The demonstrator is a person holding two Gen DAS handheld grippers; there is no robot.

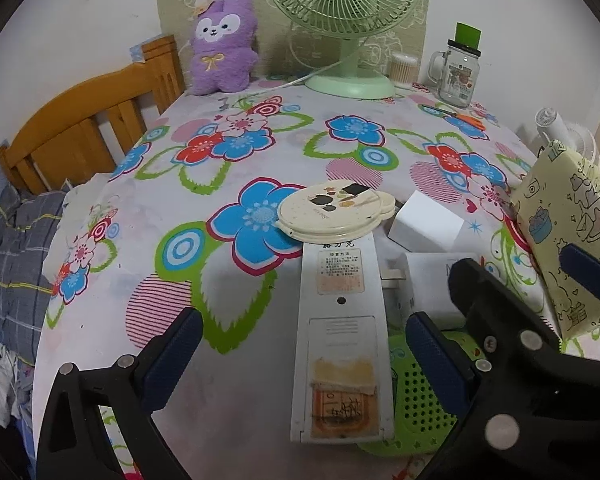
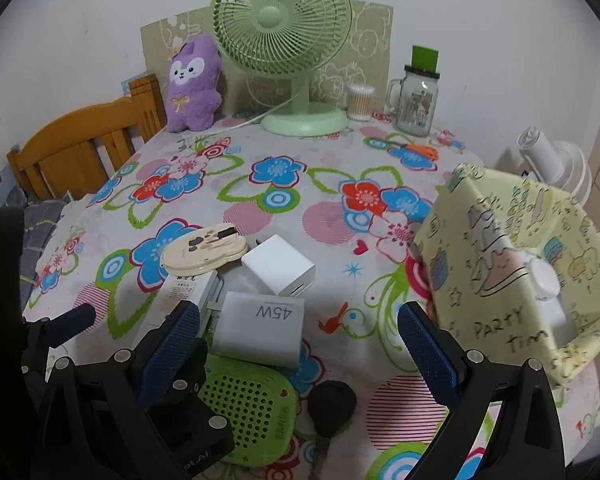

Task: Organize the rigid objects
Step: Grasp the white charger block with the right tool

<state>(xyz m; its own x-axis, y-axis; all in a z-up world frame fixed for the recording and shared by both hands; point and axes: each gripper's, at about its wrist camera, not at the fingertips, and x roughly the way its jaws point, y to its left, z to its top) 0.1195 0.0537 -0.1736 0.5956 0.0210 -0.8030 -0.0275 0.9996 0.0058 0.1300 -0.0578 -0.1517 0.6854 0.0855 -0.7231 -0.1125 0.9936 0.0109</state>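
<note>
Both grippers are hanging low over the flowered bench (image 1: 260, 152), each with its jaws spread wide and nothing between them. The left gripper (image 1: 304, 348) is straddling a long white remote control (image 1: 342, 340) lying face down at the lower centre of its frame, the blue pads standing clear on either side without touching it. A cream round compact (image 1: 328, 212) is resting on the remote's far end, and just to the right a white charger cube (image 1: 426, 222) is sitting on the cloth. In the right wrist view, the right gripper (image 2: 298, 344) is hovering above a white 45W adapter (image 2: 260, 330) at centre, with a green perforated speaker (image 2: 248, 404) and a small black object (image 2: 332, 402) lying nearer the bottom edge. A yellow cartoon-print fabric bin (image 2: 512, 264) is standing at the right of that frame. A green fan (image 2: 284, 28), a purple plush toy (image 2: 192, 84) and a glass jar mug (image 2: 416, 104) are lining the top of the picture.
</note>
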